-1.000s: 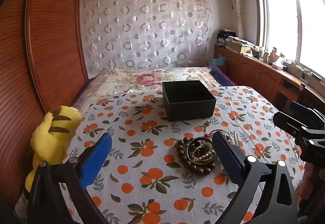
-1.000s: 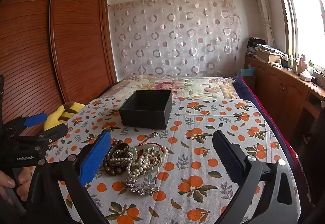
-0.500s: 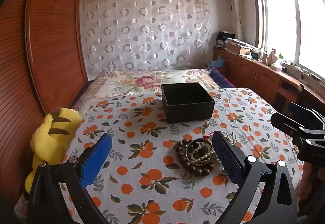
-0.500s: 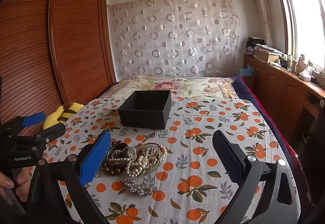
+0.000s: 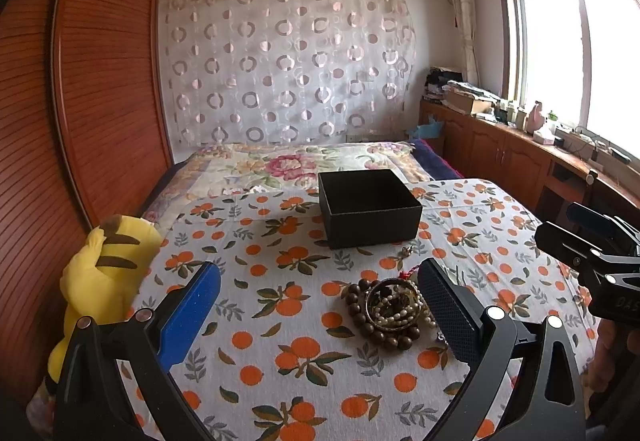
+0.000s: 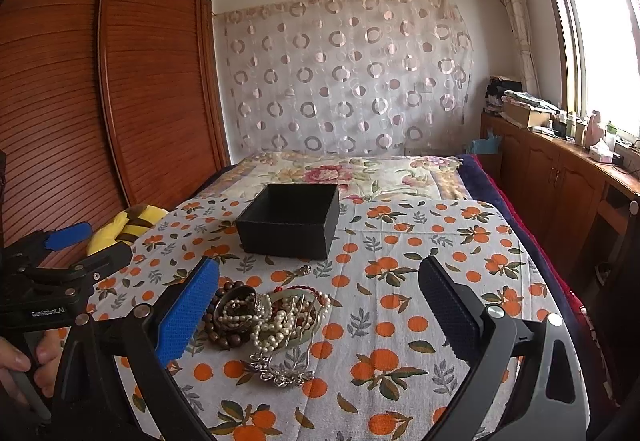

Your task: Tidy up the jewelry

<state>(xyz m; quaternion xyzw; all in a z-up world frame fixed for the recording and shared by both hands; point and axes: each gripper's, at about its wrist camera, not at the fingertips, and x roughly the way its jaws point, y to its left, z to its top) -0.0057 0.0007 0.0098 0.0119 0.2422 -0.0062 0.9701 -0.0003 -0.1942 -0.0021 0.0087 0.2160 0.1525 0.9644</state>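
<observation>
Left wrist view: the left gripper (image 5: 318,305) hangs spread wide, nothing between its fingers. The jewelry pile (image 5: 390,311) sits just inside its right finger (image 5: 446,311) on the orange-print cloth (image 5: 280,353); the open black box (image 5: 368,207) lies beyond, straight ahead.

Right wrist view: the right gripper (image 6: 318,307) is also wide apart, holding nothing. Pearls and wooden beads (image 6: 266,317) crowd just beside its blue left finger (image 6: 190,313), box (image 6: 290,219) ahead.

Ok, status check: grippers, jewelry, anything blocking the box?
Left gripper open, empty. Right gripper open, empty. Jewelry pile heaped on the bedspread, short of the black box. Box open, path unobstructed.
</observation>
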